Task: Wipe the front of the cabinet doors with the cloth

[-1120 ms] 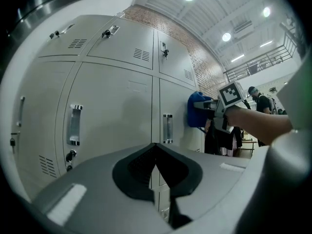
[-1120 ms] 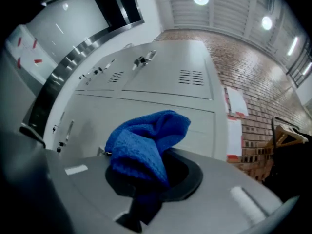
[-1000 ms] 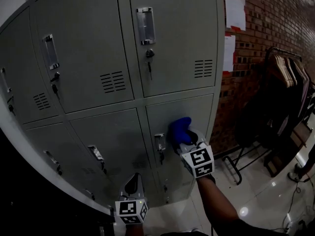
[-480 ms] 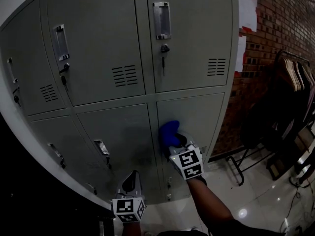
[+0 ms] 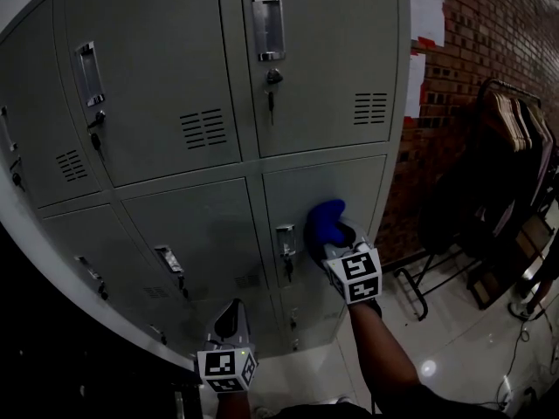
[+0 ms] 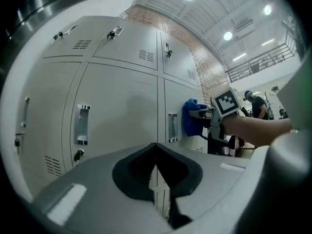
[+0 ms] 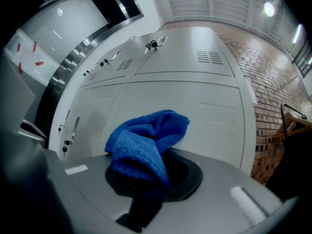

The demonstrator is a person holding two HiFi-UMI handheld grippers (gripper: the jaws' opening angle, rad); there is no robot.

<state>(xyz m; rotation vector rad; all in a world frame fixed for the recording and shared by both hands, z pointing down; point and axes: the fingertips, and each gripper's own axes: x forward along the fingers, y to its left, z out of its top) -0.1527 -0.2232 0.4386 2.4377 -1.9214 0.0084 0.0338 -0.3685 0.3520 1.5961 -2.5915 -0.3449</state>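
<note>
A grey metal locker cabinet (image 5: 175, 77) fills the head view. My right gripper (image 5: 335, 241) is shut on a blue cloth (image 5: 324, 223), and the cloth is pressed against the lower right door (image 5: 358, 186), just right of that door's handle (image 5: 286, 243). In the right gripper view the cloth (image 7: 144, 143) bulges out of the shut jaws of the right gripper (image 7: 148, 182). My left gripper (image 5: 232, 321) hangs low before the lower doors, shut and holding nothing. The left gripper view shows its closed jaws (image 6: 156, 162) and, beyond them, the cloth (image 6: 192, 116) on the door.
A brick wall (image 5: 472, 51) with paper sheets (image 5: 425, 11) stands right of the cabinet. A clothes rack with hangers (image 5: 511, 138) is at the far right. The glossy floor (image 5: 454, 356) shows below, with cables near the right edge.
The cloth slid left across the lower right door toward its handle, then back to the right. The left gripper stayed low and shut.
</note>
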